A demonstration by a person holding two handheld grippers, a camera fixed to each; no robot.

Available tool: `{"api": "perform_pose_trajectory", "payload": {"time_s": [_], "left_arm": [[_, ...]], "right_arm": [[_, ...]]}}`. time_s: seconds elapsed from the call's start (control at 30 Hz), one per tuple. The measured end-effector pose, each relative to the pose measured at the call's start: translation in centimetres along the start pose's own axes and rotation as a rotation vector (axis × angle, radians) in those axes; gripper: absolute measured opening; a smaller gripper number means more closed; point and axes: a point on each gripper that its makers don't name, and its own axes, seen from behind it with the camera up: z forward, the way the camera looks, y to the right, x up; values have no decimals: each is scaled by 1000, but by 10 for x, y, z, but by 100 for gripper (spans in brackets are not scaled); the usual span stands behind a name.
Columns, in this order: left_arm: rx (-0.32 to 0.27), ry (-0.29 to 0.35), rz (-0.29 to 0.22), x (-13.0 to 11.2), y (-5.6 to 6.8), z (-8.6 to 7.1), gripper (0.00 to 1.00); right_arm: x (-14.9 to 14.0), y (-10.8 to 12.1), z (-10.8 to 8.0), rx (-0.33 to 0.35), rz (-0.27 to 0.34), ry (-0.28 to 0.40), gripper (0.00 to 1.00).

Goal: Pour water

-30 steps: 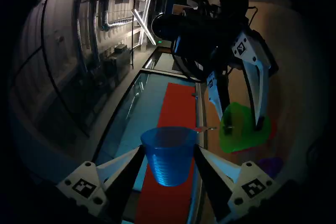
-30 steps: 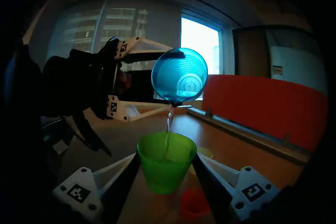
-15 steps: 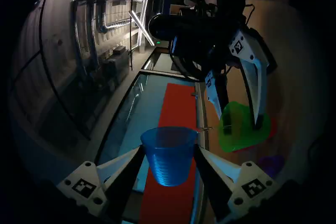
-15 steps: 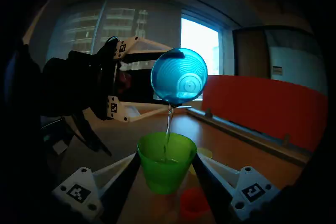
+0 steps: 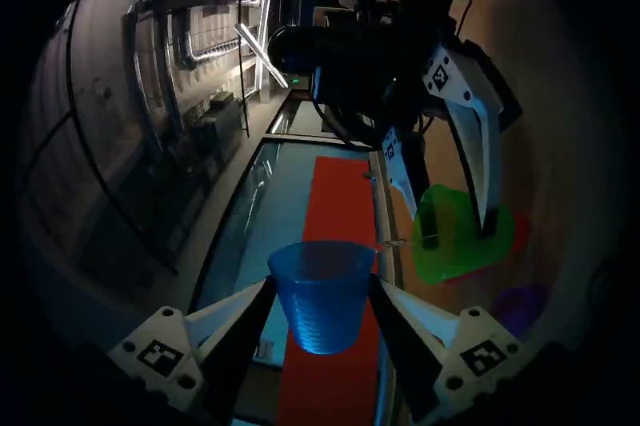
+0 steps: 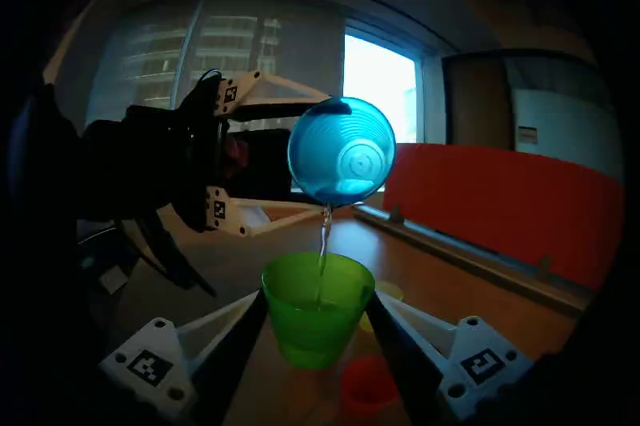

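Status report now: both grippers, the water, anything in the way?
Left gripper shut on blue cup, tipped. Right gripper shut on green cup beneath. Thin water stream falls into green cup. Red cup below, off the pour path.

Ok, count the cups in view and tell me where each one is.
5. Blue cup tipped, held by the left gripper; green cup held by the right gripper; red cup, yellow cup and purple cup on the table. More may be hidden.

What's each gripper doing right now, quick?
Left gripper: closed on the blue cup, tipped and pouring.
Right gripper: closed on the green cup, upright under the water stream.
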Motion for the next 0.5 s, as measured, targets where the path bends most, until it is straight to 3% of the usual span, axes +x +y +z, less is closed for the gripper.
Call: {"api": "perform_pose_trajectory", "payload": {"time_s": [0.5], "left_arm": [[13, -1, 35, 0, -7, 1, 83]], "right_arm": [[-1, 2, -2, -5, 0, 0, 89]]}}
